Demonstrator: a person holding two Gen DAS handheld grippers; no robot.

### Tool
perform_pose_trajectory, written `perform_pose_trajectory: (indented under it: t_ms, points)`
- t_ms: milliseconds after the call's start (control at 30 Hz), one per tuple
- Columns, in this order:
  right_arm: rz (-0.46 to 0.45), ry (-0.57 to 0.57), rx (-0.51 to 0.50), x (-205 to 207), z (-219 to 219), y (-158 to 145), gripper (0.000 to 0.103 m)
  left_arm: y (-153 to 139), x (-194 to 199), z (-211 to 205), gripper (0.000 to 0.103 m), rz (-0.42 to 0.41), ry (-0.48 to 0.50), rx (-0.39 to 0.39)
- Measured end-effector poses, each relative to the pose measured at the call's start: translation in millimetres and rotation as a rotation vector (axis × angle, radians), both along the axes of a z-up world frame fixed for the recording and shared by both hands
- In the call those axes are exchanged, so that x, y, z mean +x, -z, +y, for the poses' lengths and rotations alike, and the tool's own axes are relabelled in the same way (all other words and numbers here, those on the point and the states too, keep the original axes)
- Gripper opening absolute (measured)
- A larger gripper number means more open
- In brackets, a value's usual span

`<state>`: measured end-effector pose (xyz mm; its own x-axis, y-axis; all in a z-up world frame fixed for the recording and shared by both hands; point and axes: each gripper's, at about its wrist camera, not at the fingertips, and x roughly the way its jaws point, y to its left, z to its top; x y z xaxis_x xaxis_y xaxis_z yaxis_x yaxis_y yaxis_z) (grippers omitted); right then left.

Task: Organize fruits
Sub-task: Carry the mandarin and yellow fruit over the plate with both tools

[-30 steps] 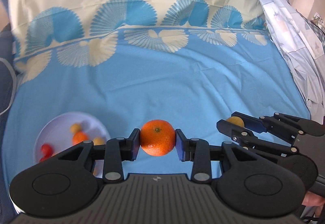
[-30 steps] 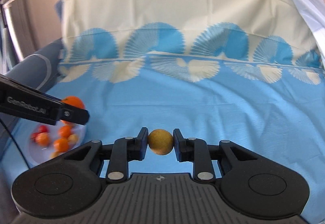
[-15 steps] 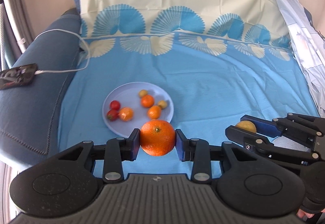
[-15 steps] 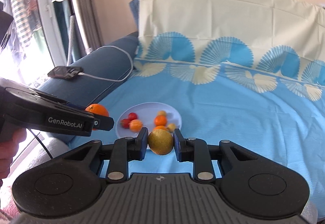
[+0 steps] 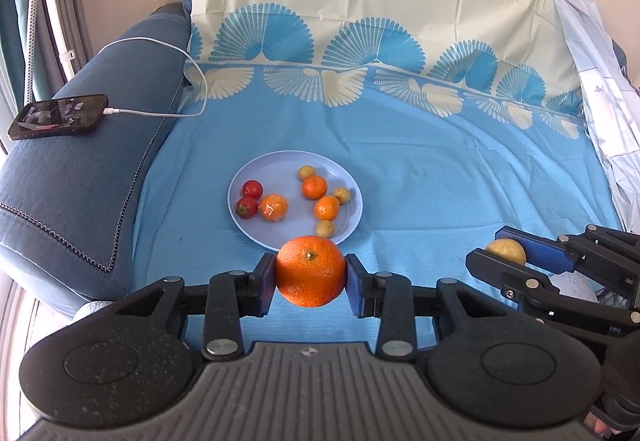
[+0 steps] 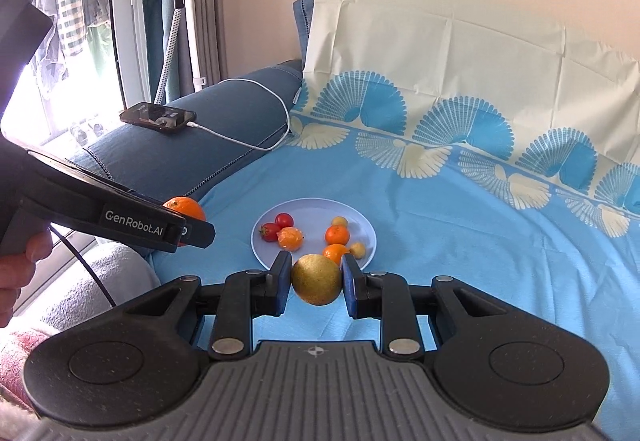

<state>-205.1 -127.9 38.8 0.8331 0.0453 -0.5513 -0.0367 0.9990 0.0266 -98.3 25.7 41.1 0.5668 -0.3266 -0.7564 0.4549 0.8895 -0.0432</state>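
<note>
My left gripper (image 5: 310, 277) is shut on a large orange (image 5: 310, 270) and holds it in the air just in front of a pale blue plate (image 5: 256, 229). The plate lies on the blue cloth and holds two red tomatoes, small oranges and small yellow-green fruits. My right gripper (image 6: 316, 280) is shut on a round yellow-green fruit (image 6: 317, 280), also held near the front edge of the plate (image 6: 362, 225). In the left wrist view the right gripper (image 5: 505, 253) is off to the right with its fruit (image 5: 507, 251).
A blue patterned cloth (image 5: 440, 177) covers the sofa seat and back. A phone (image 5: 60, 116) on a white cable (image 5: 192, 81) lies on the dark blue armrest (image 5: 72, 201) at the left. A pale sheet (image 5: 600, 121) hangs at the right edge.
Both grippers have pulled back and turned left with their fruits still held. The plate has come from the lower left edge to the middle of both views.
</note>
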Motion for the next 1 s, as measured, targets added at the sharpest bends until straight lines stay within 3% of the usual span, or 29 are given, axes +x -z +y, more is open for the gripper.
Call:
perform_pose_trajectory:
  t_ms: [600, 1000]
  points:
    - [0.052, 0.018, 0.011, 15, -5, 9, 0.028, 12, 20, -1, 0.040, 0.044, -0.032, 0.018]
    - [0.103, 0.011, 0.027, 49, -8, 24, 0.028, 24, 64, -1, 0.040, 0.076, -0.081, 0.033]
